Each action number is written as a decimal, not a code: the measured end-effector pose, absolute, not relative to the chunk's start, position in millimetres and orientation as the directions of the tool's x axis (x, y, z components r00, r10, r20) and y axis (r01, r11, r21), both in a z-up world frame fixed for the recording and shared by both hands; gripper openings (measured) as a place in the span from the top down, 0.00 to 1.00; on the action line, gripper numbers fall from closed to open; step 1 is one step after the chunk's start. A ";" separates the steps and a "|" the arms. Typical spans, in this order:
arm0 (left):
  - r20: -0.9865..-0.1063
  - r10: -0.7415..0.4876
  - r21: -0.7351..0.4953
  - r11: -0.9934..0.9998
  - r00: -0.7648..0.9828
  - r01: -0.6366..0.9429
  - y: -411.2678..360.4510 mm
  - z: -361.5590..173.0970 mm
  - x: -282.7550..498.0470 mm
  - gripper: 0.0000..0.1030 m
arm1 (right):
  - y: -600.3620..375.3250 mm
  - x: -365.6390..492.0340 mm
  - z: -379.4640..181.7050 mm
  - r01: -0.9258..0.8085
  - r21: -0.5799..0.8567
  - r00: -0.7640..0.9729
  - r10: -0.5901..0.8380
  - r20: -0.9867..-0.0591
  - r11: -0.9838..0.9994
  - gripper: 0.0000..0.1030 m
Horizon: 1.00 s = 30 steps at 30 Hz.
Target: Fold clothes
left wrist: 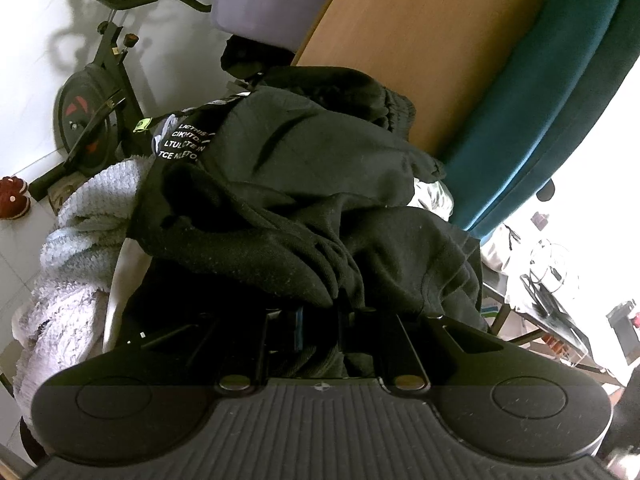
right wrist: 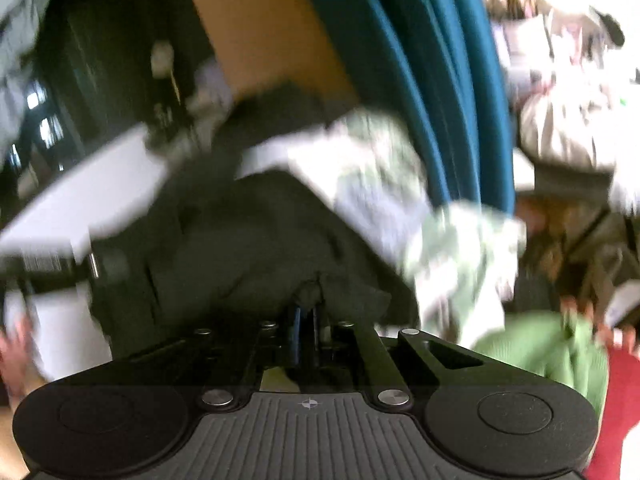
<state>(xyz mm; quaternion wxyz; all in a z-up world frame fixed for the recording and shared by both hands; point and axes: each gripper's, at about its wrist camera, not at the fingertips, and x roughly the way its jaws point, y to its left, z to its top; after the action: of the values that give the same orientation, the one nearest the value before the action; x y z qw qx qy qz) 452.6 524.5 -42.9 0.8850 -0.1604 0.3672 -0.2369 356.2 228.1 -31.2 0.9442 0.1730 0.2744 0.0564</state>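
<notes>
Nearest, L wrist view: left gripper (left wrist: 320, 312) is pinched narrow on a fold of the black garment (left wrist: 304, 184), cloth bunched between the fingers at 6 o'clock. R wrist view, v. blurred: right gripper (right wrist: 308, 312) likewise clamps the black garment (right wrist: 256, 240) – a tuft pokes up between its tips. Garment is heaped, white lettering at 10 o'clock, grey towel (left wrist: 76, 248) at 8. Beyond – wooden table (left wrist: 420, 40) at 12, teal cushion edge (left wrist: 560, 80) at 2. Step, I judge: pick-up, pre-fold. Next needs lifting and spreading it flat on the table.
</notes>
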 end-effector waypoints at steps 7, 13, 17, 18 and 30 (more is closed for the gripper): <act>-0.574 -0.537 -0.464 0.835 0.618 0.295 523.2 -44.5 451.3 0.86 | 215.3 389.8 43.7 -0.094 0.381 0.961 0.183 -0.207 0.920 0.95; -0.576 -0.539 -0.468 0.834 0.614 0.293 523.0 -45.7 451.4 0.86 | 234.0 430.4 -6.5 -0.114 0.361 0.871 0.268 -0.412 0.926 0.94; -0.585 -0.539 -0.464 0.835 0.606 0.296 521.2 -46.9 451.7 0.86 | 250.8 436.3 -53.0 -0.107 0.352 0.792 0.294 -0.536 0.930 0.94; -0.588 -0.538 -0.462 0.836 0.604 0.296 520.6 -47.6 452.0 0.86 | 255.7 435.4 -56.9 -0.111 0.344 0.783 0.295 -0.548 0.932 0.94; -0.608 -0.533 -0.459 0.841 0.589 0.288 516.4 -50.8 455.9 0.85 | 270.8 400.2 -38.6 -0.155 0.190 0.788 0.237 -0.569 0.970 0.41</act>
<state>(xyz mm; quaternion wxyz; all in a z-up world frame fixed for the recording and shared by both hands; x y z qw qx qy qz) 455.9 516.4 -50.8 0.8771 -0.1578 0.3887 -0.2338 400.2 270.8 -38.6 0.9431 0.0665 0.3088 0.1041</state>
